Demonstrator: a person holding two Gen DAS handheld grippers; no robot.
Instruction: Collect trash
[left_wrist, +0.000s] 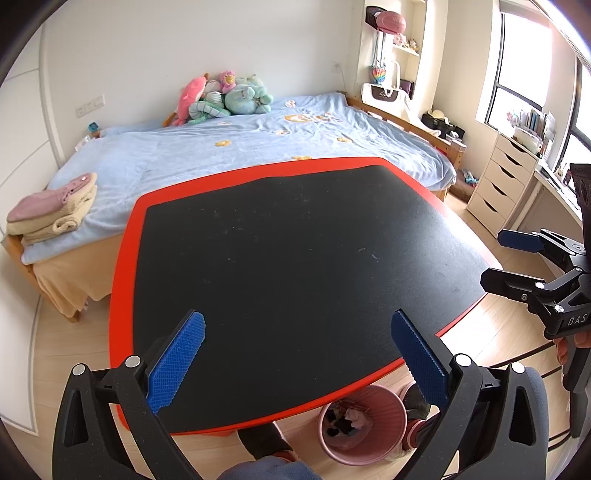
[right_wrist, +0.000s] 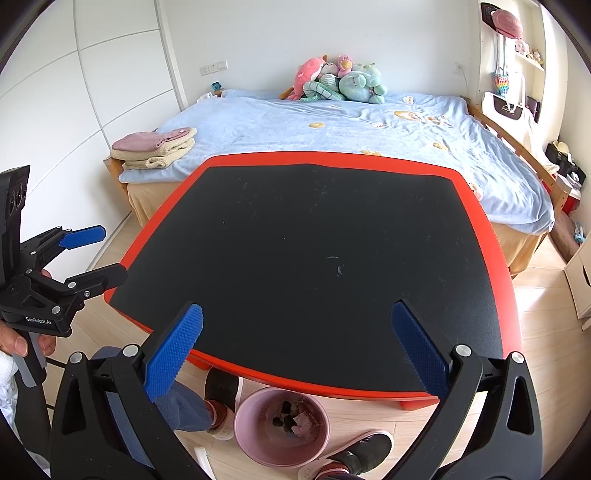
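**A:** ok so what's held right now? Going left to right: the left gripper (left_wrist: 297, 354) is spread wide with nothing between the pads, and the right gripper (right_wrist: 297, 350) is spread just the same, also empty. Both are hovering over the near edge of the table (left_wrist: 125, 258).

**B:** yep, and the black mat (right_wrist: 314, 240) looks cleared, only faint scuffs are seen. The trash (right_wrist: 291, 419) is already down in the pink bin (right_wrist: 243, 435) on the floor under the near edge, between the person's slippers.

**A:** so probably a wrap-up step. Best done by a last scan of the mat before the grippers are set down.
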